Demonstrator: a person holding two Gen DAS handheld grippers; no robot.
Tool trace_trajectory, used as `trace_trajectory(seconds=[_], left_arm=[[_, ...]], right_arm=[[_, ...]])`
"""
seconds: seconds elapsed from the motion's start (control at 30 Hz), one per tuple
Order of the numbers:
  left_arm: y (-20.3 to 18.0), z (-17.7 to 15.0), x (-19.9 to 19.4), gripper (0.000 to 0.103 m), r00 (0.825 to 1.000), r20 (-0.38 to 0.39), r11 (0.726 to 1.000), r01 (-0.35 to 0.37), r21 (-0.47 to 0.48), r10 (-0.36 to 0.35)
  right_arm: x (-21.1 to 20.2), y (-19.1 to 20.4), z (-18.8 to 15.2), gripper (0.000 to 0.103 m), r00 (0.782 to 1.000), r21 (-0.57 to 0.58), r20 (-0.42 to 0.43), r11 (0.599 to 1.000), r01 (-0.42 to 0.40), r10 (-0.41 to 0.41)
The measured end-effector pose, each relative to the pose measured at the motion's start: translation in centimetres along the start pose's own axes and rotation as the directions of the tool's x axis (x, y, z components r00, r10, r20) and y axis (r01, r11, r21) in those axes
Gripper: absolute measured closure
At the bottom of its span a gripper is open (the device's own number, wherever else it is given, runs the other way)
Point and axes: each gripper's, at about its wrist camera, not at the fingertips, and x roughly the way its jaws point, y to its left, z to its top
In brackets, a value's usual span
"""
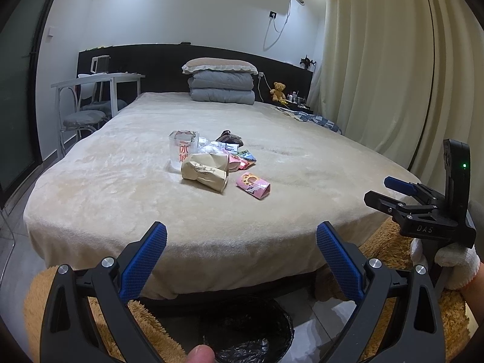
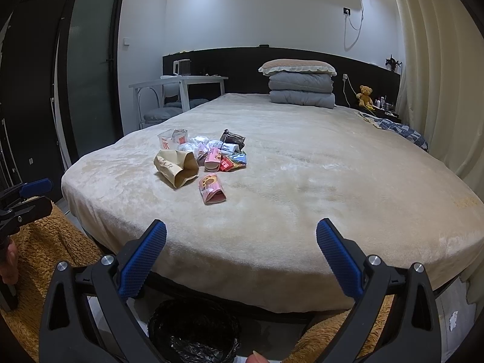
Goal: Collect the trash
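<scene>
Both grippers are hanging spread and empty at the foot of the bed [image 1: 90, 187]: I am holding the left gripper [image 1: 242, 239] over the bin [image 1: 251, 329], and the right gripper [image 2: 241, 237] is hovering just beside it with nothing between its pads.

I am looking at the trash pile [image 1: 211, 160] sitting at about 12 o'clock on the blanket, well apart from both tools. A crumpled paper cup [image 1: 205, 174] is lying on its side nearest me, a pink wrapper [image 1: 253, 185] is lying apart at about 1 o'clock, and a clear plastic cup [image 1: 183, 149] is standing behind at 11 o'clock.

I am judging the risks now. The plush blanket is soft, so closing low could be pinching fabric along with a wrapper. The flat wrappers are looking slippery, and one could be dropping onto the rug [image 2: 45, 236] on the way back to the bin. The clear cup could be tipping if I nudge the pile.
</scene>
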Motion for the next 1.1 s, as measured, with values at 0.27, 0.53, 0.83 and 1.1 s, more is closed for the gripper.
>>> trace_trajectory(seconds=[0.27,0.53,0.83,1.1], left_arm=[[0.2,-0.1,-0.1,0.007,1.000,0.002,1.000,-0.002,0.006,0.002],[0.8,0.1,-0.5,0.007,1.000,0.009,1.000,0.011,-0.006,-0.011],[2.2,0.1,-0.9,0.007,0.999,0.013,0.994,0.047,-0.102,-0.046],[3.9,1.2,-0.1,0.007,0.998,0.008,0.983,0.057,-0.174,-0.056]], right_arm=[[-0.2,0.0,0.1,0.005,1.000,-0.007,0.002,1.000,0.002,-0.001],[0.6,-0.4,0.2,0.005,0.999,0.002,-0.030,1.000,-0.011,0.011],[0.6,-0.3,0.1,0.005,0.999,0.010,-0.030,0.999,-0.034,0.034],[2.5,0.3,1.0,0.005,0.992,0.008,-0.073,0.994,-0.107,0.107]])
